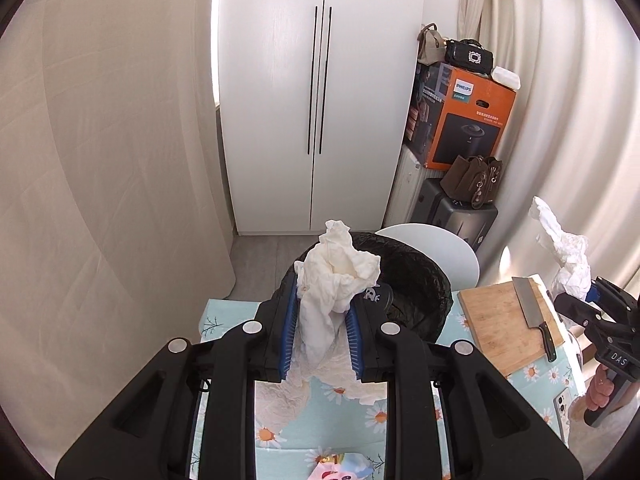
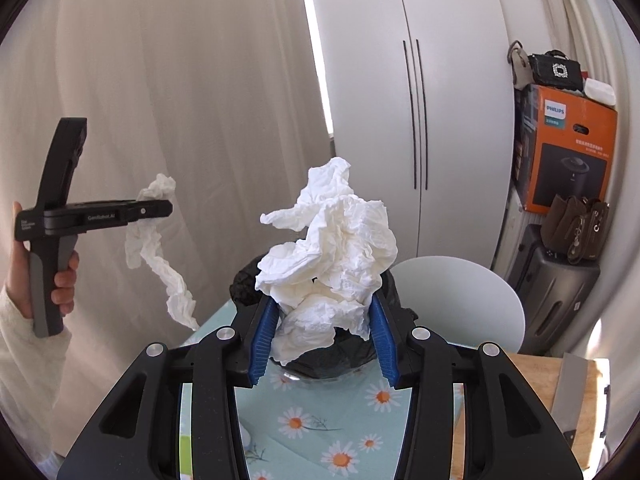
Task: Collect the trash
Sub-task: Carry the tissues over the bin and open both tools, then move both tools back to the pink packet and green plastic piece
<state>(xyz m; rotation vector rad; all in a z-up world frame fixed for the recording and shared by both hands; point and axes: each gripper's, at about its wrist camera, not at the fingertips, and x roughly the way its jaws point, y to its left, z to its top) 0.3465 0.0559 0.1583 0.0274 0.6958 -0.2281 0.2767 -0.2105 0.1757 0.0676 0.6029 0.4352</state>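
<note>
- Crumpled tissue (image 1: pixel 336 276) clamped between blue pads of left gripper (image 1: pixel 322 328), lifted above floral tablecloth (image 1: pixel 320 432), before black-lined trash bin (image 1: pixel 416 280).
- Second tissue wad (image 2: pixel 336 248) pinched in right gripper (image 2: pixel 324 344), hanging over same bin.
- Cleaver (image 1: pixel 532 312) flat on cutting board (image 1: pixel 496 328), right of bin.

Your right gripper (image 2: pixel 322 334) is clamped on a big wad of crumpled white tissue (image 2: pixel 332 256), blue pads pressing it from both sides. Just beyond it a bin with a black bag (image 2: pixel 244 284) stands on the counter (image 2: pixel 320 420), which wears a daisy-print cloth. At the counter's right edge a cleaver (image 2: pixel 570 392) lies on a wooden cutting board (image 2: pixel 540 376). Off past the counter's left edge, your left gripper (image 2: pixel 160 210) pinches a second tissue (image 2: pixel 160 256), a long twisted strip that hangs down toward the counter's far left corner.
</note>
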